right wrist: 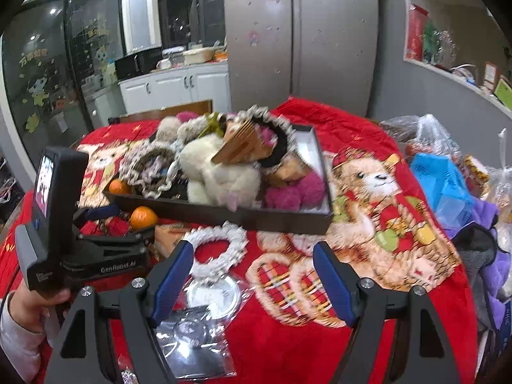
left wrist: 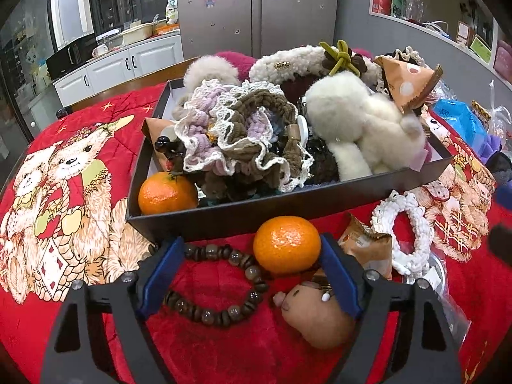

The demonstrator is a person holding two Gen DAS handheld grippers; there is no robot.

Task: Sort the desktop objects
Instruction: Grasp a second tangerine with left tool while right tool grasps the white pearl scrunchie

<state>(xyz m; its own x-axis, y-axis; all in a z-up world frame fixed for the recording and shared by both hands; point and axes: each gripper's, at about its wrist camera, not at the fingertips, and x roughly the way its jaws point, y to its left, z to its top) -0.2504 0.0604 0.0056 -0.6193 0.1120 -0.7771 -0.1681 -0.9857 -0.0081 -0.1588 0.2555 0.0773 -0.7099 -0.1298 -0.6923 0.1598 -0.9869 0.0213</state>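
A black box (left wrist: 224, 216) full of scrunchies and plush items sits on a red bear blanket (left wrist: 64, 192). One mandarin (left wrist: 167, 193) lies in its front left corner. My left gripper (left wrist: 252, 265) is open, low over the blanket just in front of the box. A second mandarin (left wrist: 287, 244) lies between its fingers, near the right pad (left wrist: 339, 280). A wooden bead bracelet (left wrist: 220, 283) and a brown plush toy (left wrist: 315, 316) also lie between them. My right gripper (right wrist: 252, 275) is open and empty, above a white crochet scrunchie (right wrist: 217, 249). The box (right wrist: 224, 214) lies beyond it.
A snack packet (left wrist: 368, 246) and white scrunchie (left wrist: 406, 230) lie right of the mandarin. Clear plastic bags (right wrist: 198, 329) lie under my right gripper. Blue and clear bags and purple cloth (right wrist: 448, 185) pile at the right. A fridge (right wrist: 300, 32) and cabinets stand behind.
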